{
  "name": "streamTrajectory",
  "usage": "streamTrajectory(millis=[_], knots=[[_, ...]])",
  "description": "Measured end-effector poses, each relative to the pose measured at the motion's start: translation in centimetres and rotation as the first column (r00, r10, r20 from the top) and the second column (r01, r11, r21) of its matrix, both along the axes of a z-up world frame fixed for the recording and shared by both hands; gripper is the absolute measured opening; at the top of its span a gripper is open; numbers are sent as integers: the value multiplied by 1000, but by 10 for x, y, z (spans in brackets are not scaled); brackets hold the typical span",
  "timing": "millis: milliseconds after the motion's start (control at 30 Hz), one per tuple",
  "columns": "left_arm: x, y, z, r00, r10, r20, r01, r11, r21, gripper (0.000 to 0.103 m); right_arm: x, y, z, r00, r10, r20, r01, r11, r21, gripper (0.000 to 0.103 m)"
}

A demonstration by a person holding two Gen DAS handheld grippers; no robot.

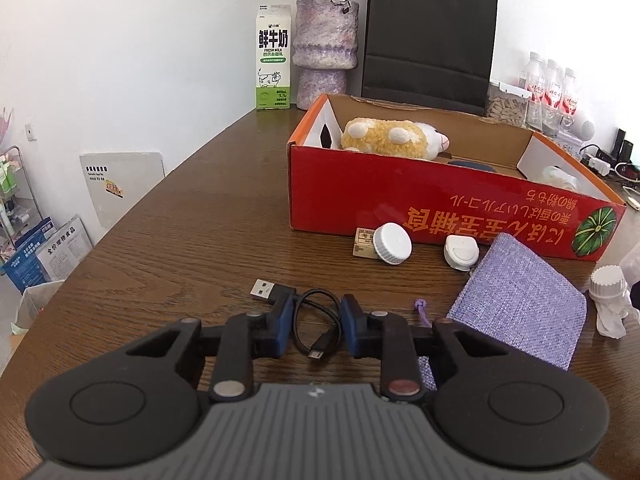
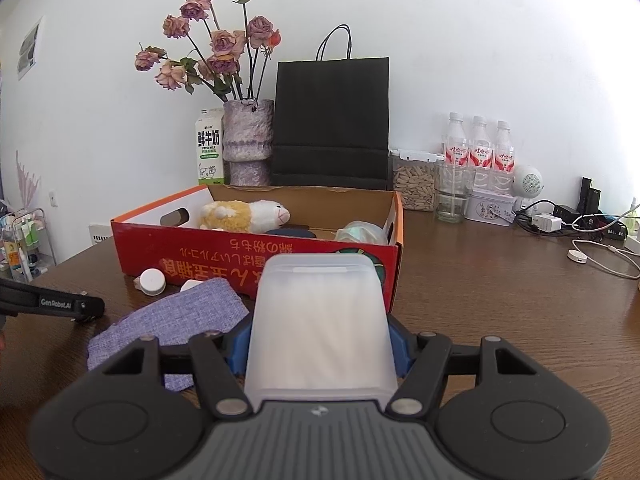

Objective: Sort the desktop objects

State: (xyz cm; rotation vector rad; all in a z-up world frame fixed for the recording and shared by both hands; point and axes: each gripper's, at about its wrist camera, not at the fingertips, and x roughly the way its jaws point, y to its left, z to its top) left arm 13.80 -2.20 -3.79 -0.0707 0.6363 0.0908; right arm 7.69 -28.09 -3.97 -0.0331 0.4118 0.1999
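Red cardboard box (image 1: 440,200) sits mid-table, open top, with a plush toy (image 1: 394,139) at its 10 o'clock end, something dark in the middle and a clear bag (image 2: 362,232) at the other end. Behind the box: milk carton (image 1: 273,58), purple vase (image 1: 325,50) of dried roses, black paper bag (image 1: 430,36), seed jar (image 2: 414,182), three water bottles (image 2: 480,146).

In front of the box: a small wooden block (image 1: 363,242), a white cap (image 1: 392,243) leaning on it, a white clip-like thing (image 1: 461,251), a purple cloth pouch (image 1: 520,304), and a white capped bottle (image 1: 610,298) at 3 o'clock.

Writing: carton reads "FRESH MILK" plus Chinese characters; box print is upside down, Japanese/Chinese. "GenRobot.AI" on the left gripper as seen from the right wrist.

Left gripper (image 1: 316,322): jaws partly spread, straddling a short black USB cable (image 1: 316,320) that lies on the table; pads not visibly pressing it. USB plug lies at 10 o'clock of the left finger.

Right gripper (image 2: 320,344): pinching a frosted white plastic case (image 2: 320,320), held above the table in front of the box's near wall.
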Motion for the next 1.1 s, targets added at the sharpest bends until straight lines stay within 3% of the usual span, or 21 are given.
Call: streamTrajectory(millis=[400, 733, 933, 1100], knots=[[-18, 3, 15, 995, -9, 100, 10, 1000, -14, 25, -5, -1, 2, 1000, -1, 31, 1, 1000, 3, 64], [-18, -13, 60, 967, -61, 246, 63, 998, -2, 25, -4, 5, 20, 992, 27, 122, -31, 999, 32, 64], [5, -30, 81, 951, -74, 301, 81, 997, -11, 19, 21, 18, 45, 983, 38, 182, -48, 998, 49, 64], [36, -38, 94, 937, -70, 342, 97, 993, -63, 14, 64, 33, 61, 979, 20, 204, -34, 997, 64, 64]])
